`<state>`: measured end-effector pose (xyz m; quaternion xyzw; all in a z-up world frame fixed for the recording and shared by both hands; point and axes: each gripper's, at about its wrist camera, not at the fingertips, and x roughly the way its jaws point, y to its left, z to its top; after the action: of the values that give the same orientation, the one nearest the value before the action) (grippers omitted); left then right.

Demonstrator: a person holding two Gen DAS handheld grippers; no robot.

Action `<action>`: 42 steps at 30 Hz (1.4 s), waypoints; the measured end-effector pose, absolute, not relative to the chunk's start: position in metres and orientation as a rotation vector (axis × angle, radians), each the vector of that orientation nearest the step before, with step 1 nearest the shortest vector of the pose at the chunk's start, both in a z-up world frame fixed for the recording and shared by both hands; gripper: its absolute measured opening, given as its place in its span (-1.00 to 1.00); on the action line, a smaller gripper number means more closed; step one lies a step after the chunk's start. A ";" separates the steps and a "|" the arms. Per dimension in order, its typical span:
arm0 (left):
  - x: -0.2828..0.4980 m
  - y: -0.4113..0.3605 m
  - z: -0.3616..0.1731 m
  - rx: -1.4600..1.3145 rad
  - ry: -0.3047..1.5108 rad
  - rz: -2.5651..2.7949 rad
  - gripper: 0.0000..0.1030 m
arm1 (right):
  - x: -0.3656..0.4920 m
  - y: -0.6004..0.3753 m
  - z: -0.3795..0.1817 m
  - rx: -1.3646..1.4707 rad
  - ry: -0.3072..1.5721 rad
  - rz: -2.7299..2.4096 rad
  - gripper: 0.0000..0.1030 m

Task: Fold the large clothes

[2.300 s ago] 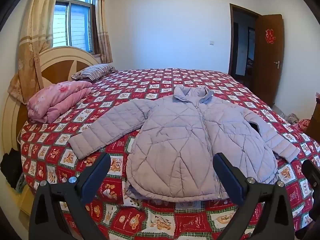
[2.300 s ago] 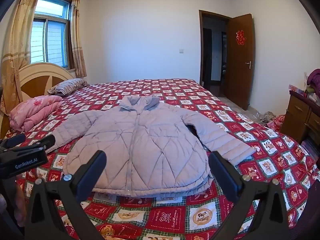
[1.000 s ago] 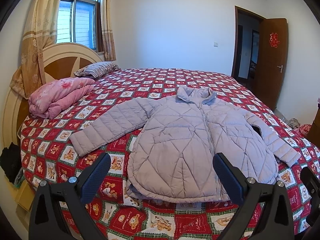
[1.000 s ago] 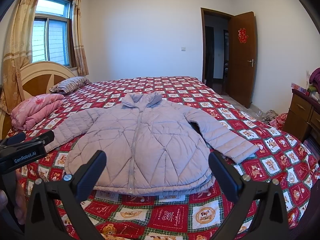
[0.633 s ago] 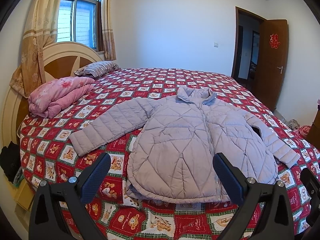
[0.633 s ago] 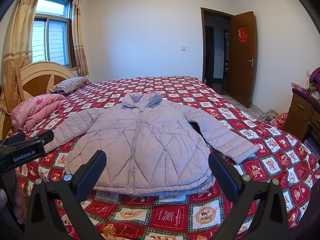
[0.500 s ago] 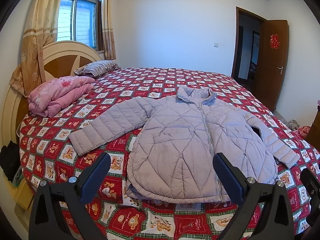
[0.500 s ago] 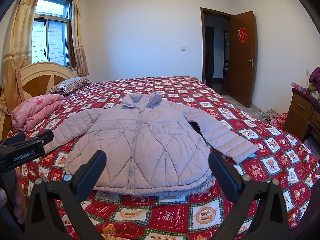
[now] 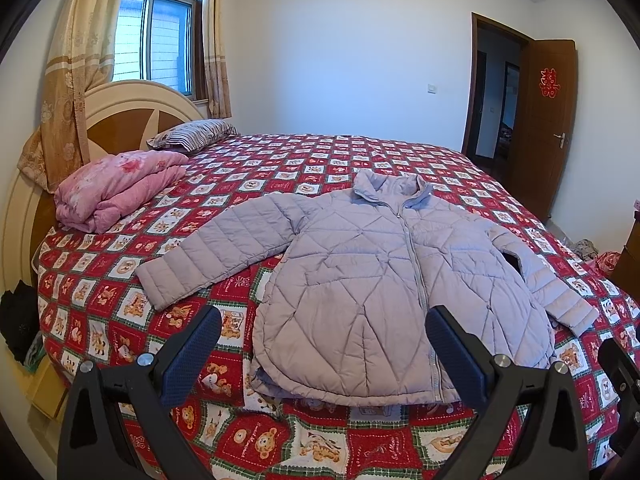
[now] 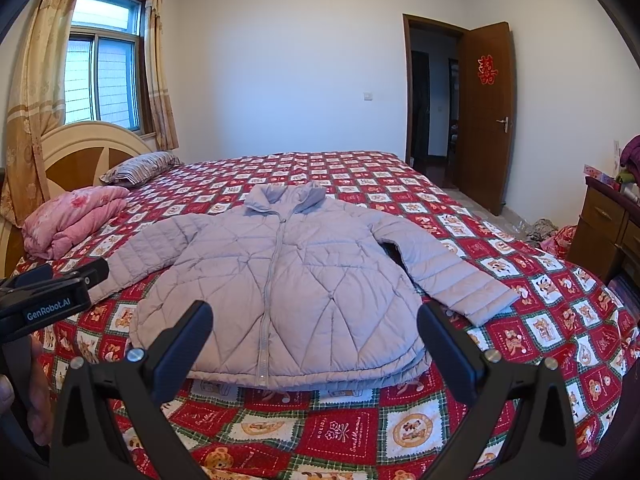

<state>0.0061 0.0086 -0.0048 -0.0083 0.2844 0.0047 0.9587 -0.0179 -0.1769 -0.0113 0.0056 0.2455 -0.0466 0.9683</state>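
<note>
Lilac quilted jacket (image 9: 384,280) (image 10: 288,288): laid flat, front up and zipped, on a bed (image 9: 320,448) covered by a red patchwork quilt; both sleeves are spread outward, collar toward the far wall, hem toward the cameras. Left gripper (image 9: 322,344): held above the near edge of the bed, jaws spread wide, nothing held. Right gripper (image 10: 314,338): likewise held short of the hem, jaws wide apart and empty. Folded pink blanket (image 9: 116,188) and striped pillow (image 9: 192,134): placed near the headboard (image 9: 120,120). Brown door (image 10: 486,112): seen standing open at the right.
</note>
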 end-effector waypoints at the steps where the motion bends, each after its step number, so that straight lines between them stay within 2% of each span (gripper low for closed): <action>1: 0.006 0.008 -0.005 -0.017 0.576 0.010 0.98 | -0.018 -0.177 -0.011 0.011 0.496 -0.094 1.00; 27: 0.022 0.012 -0.021 -0.023 0.624 -0.015 0.98 | -0.009 -0.183 -0.024 0.026 0.529 -0.086 1.00; 36: 0.100 0.014 -0.057 0.071 0.681 0.032 0.98 | 0.039 -0.295 -0.065 0.120 0.624 -0.338 1.00; 42: 0.166 0.021 -0.083 0.080 0.728 0.086 0.98 | 0.067 -0.398 -0.100 0.298 0.721 -0.515 0.99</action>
<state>0.1658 0.0207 -0.0829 0.0391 0.3560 0.0418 0.9327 0.0668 -0.3985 -0.1002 0.1437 0.3474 -0.2481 0.8928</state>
